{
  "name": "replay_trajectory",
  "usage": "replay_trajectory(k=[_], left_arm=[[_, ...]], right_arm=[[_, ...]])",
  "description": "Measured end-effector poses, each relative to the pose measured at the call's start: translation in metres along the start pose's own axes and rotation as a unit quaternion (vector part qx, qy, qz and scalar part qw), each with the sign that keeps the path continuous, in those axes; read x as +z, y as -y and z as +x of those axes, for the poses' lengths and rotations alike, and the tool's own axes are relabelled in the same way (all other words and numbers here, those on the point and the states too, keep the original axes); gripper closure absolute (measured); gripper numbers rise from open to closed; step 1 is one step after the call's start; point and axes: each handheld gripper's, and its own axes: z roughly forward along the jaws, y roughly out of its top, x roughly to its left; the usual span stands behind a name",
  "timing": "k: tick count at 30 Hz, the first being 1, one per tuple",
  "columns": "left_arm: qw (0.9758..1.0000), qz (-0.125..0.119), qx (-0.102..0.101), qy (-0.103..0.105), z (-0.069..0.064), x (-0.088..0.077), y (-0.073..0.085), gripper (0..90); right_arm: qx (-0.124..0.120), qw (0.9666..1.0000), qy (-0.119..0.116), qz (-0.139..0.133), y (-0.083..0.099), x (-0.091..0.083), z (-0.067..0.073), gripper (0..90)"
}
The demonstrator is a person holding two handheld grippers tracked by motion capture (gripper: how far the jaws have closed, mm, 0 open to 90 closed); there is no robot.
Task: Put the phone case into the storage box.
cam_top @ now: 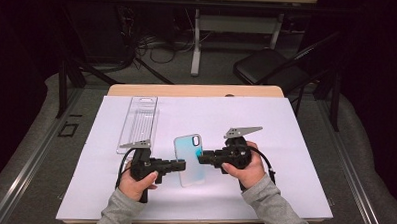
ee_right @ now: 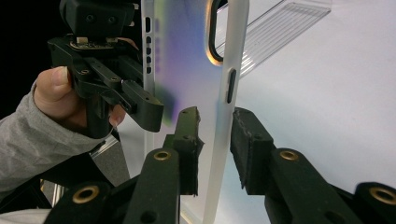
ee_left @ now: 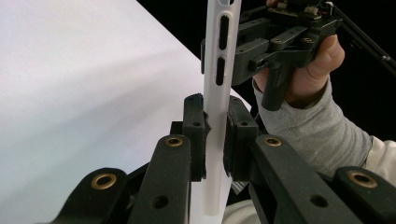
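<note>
i hold phone case (cam_top: 189, 159) near mat's front edge, l gripper (cam_top: 180, 165) + r gripper (cam_top: 203, 157) both pinching its sides; next prob. carry to clear tray (cam_top: 137, 124).

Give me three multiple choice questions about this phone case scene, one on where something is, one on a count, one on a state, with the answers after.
1. Where is the clear plastic tray?
A. On the white sheet, beyond the left gripper
B. On the floor beside the folding chair
C. Under the right gripper

2. How many grippers grip the phone case?
A. None
B. One
C. Two

3. How is the phone case oriented?
A. Lying flat on the sheet
B. Held up off the sheet
C. Slotted inside the tray

Answers:
1 A, the high view shows it on the sheet past the left gripper.
2 C, the left gripper and right gripper each clamp one long edge.
3 B, both gripper views show it raised between the jaws.
</note>
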Motion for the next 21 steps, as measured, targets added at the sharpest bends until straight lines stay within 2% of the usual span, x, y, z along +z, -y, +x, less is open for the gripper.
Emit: replay_trajectory(k=[9,21], left_arm=[[0.9998,-0.001,0.001,0.018,-0.0013,0.0005,-0.0006,81.3],[0.9998,0.0,0.002,0.019,-0.0016,0.0004,-0.0008,81.3]], right_arm=[[0.0,0.9996,-0.029,-0.003,0.0012,-0.0013,-0.0023,75.2],[0.015,0.9993,-0.035,0.0,0.0012,-0.002,-0.005,80.7]])
